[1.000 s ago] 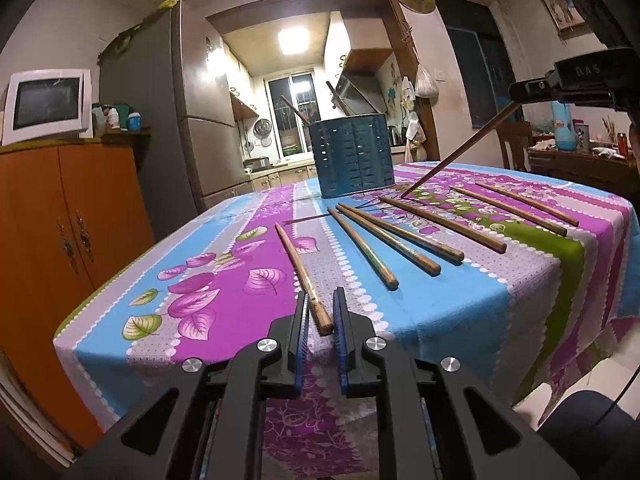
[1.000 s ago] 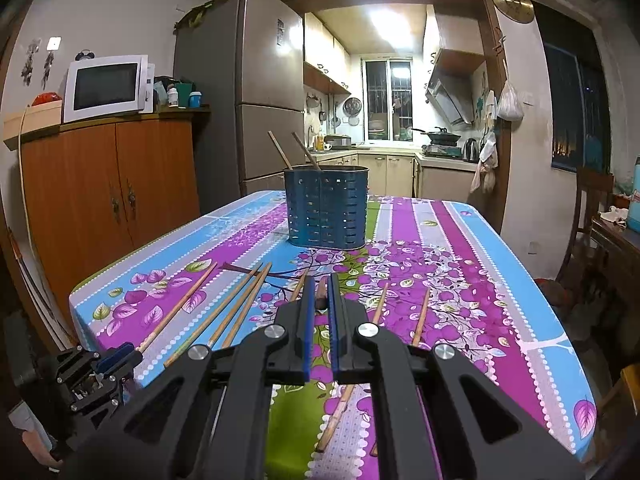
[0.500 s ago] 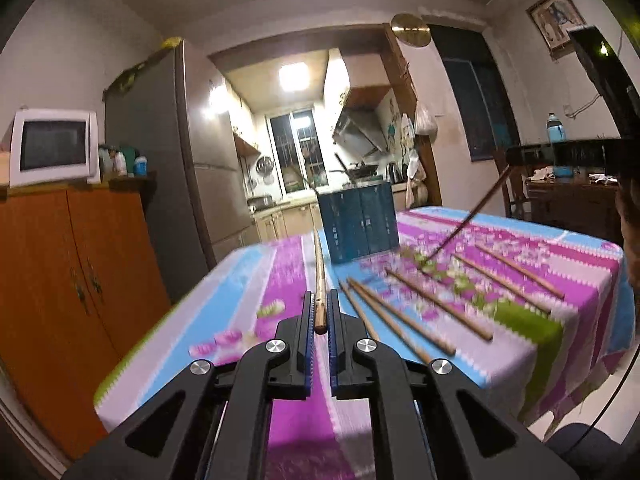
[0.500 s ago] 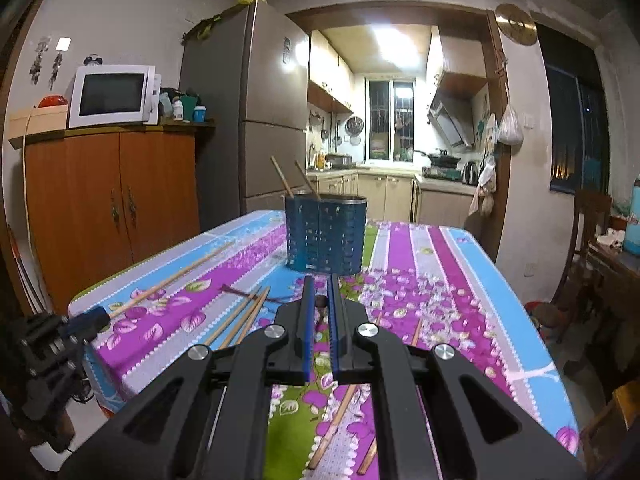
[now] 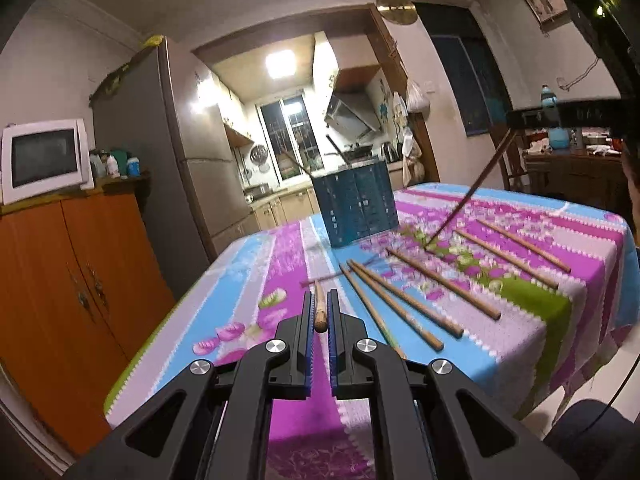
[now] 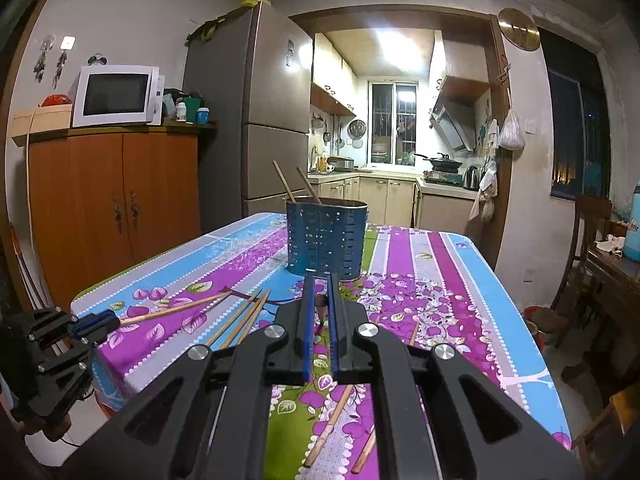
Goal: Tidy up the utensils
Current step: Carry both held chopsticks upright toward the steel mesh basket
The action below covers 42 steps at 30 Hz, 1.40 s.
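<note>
Chopsticks [image 5: 320,312] are being gathered: both grippers' fingers [image 5: 307,320] are clamping one stick each, and carrying them into the holder [image 5: 354,208] is probably coming next.

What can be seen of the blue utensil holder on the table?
The blue utensil holder is a round, upright container, apparently metal, its wall punched with rows of small holes. It stands on the striped floral tablecloth toward the table's far end, beyond the loose chopsticks lying on the cloth. Two wooden chopsticks already stand in it, leaning left above the rim. Nothing else touches it; neither pair of tongs is at it.
</note>
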### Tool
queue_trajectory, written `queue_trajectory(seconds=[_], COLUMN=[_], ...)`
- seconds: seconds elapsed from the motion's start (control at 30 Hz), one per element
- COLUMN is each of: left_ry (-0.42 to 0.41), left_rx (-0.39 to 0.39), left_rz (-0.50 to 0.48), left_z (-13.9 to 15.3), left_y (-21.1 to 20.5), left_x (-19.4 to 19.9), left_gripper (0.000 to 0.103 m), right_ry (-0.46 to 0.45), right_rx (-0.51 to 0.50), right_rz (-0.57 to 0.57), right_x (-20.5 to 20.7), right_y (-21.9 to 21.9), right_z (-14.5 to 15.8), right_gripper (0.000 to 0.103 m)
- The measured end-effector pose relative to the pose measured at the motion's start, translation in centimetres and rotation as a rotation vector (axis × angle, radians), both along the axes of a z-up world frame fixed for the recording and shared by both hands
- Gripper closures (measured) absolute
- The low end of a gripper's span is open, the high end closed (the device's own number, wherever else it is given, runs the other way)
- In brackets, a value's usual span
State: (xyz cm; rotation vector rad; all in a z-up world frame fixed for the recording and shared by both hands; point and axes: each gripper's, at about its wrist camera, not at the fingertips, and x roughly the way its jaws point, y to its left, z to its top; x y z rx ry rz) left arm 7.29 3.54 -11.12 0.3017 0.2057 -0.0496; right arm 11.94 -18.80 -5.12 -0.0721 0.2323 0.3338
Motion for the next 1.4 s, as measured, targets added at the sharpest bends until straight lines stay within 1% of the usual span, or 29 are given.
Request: queue_trajectory(seconds=[0.2, 0.33, 0.4, 0.5, 0.63, 0.8, 0.9, 0.97, 1.1, 1.27, 1.4], left_ry=[-0.066, -0.127, -0.148, -0.162, -0.129, -0.056, 0.000, 0.015, 0.027, 0.038, 0.016], left_rx=[0.012, 0.022, 0.016, -0.001, -0.027, -0.043, -0.079, -0.100, -0.148, -0.212, -0.245], left_rz=[-0.023, -0.055, -0.066, -0.084, -0.113, -0.146, -0.163, -0.169, -0.179, -0.194, -0.200], left_z=[2.3, 5.1, 6.4, 8.7, 11.4, 14.8, 16.5, 17.6, 19.7, 23.3, 26.3], left_y=[-0.3, -0.7, -0.7, -0.4, 0.0, 0.3, 0.7, 1.1, 1.7, 2.1, 2.2], left_x=[0.0, 0.5, 1.2, 2.7, 5.2, 8.8, 11.1, 12.4, 14.2, 17.4, 19.4], left_gripper=[0.096, 0.096, 0.096, 0.096, 0.096, 0.096, 0.096, 0.096, 0.096, 0.096, 0.096], right_ry=[-0.031, -0.059, -0.057, -0.028, 0.001, 0.055, 0.096, 0.111, 0.121, 0.118, 0.096], right_rx=[-0.015, -0.026, -0.019, 0.000, 0.000, 0.000, 0.011, 0.012, 0.011, -0.008, -0.018], right_rz=[0.011, 0.017, 0.022, 0.031, 0.050, 0.082, 0.088, 0.089, 0.090, 0.085, 0.072], right_x=[0.2, 0.8, 1.6, 3.2, 5.0, 7.6, 9.3, 10.1, 11.5, 13.3, 14.7], right_y=[0.1, -0.2, -0.5, -1.0, -1.0, -0.6, -0.8, -0.8, -1.0, -0.8, -0.9], right_z=[1.1, 2.7, 3.4, 4.1, 5.1, 6.4, 7.3, 8.1, 10.3, 13.4, 16.3], right_gripper=[0.098, 0.098, 0.098, 0.098, 0.098, 0.098, 0.098, 0.098, 0.098, 0.098, 0.098])
